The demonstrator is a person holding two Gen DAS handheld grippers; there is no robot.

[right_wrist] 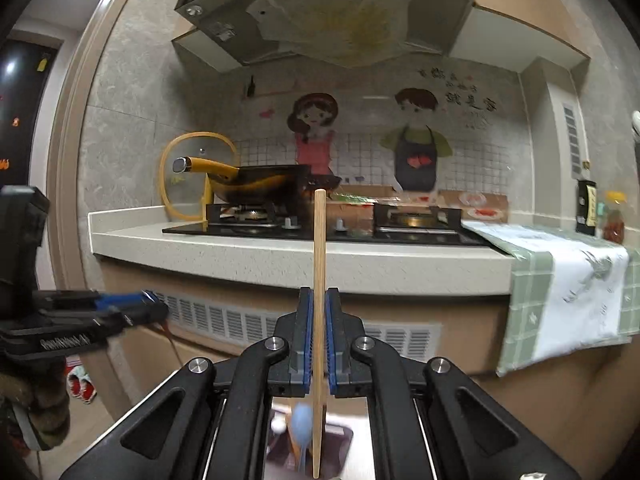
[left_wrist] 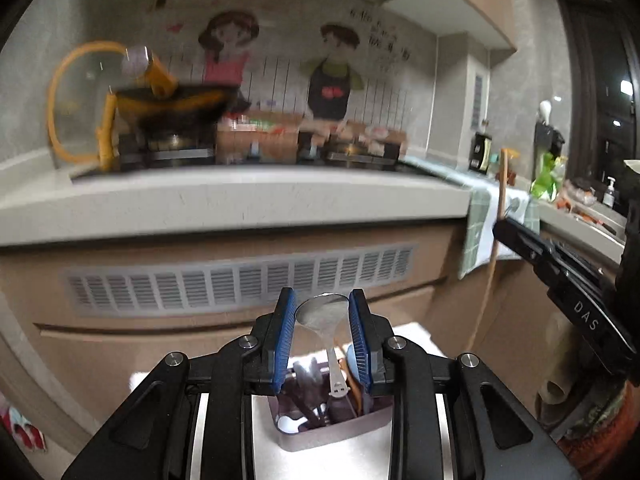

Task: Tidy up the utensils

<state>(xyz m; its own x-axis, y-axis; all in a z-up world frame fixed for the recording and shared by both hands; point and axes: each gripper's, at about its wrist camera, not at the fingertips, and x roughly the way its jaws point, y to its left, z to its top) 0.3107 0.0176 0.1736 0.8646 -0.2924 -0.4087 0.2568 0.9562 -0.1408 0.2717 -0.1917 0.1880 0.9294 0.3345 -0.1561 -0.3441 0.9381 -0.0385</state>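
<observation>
In the left wrist view, the left gripper (left_wrist: 322, 316) held a shiny metal spoon (left_wrist: 325, 312) by its bowl, handle hanging over the mauve plastic utensil bin (left_wrist: 332, 432); contact looked slight, so a slip seemed likely, dropping it askew onto the crowded utensils. In the right wrist view, the right gripper (right_wrist: 319, 320) was clamped on a long pale wooden chopstick (right_wrist: 319, 280), upright above the bin; lowered off-line, its tip could jam against the light blue spoon (right_wrist: 302, 420).

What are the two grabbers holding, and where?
The right gripper pinches a chopstick around its middle. The left gripper holds a metal spoon by its bowl.
</observation>
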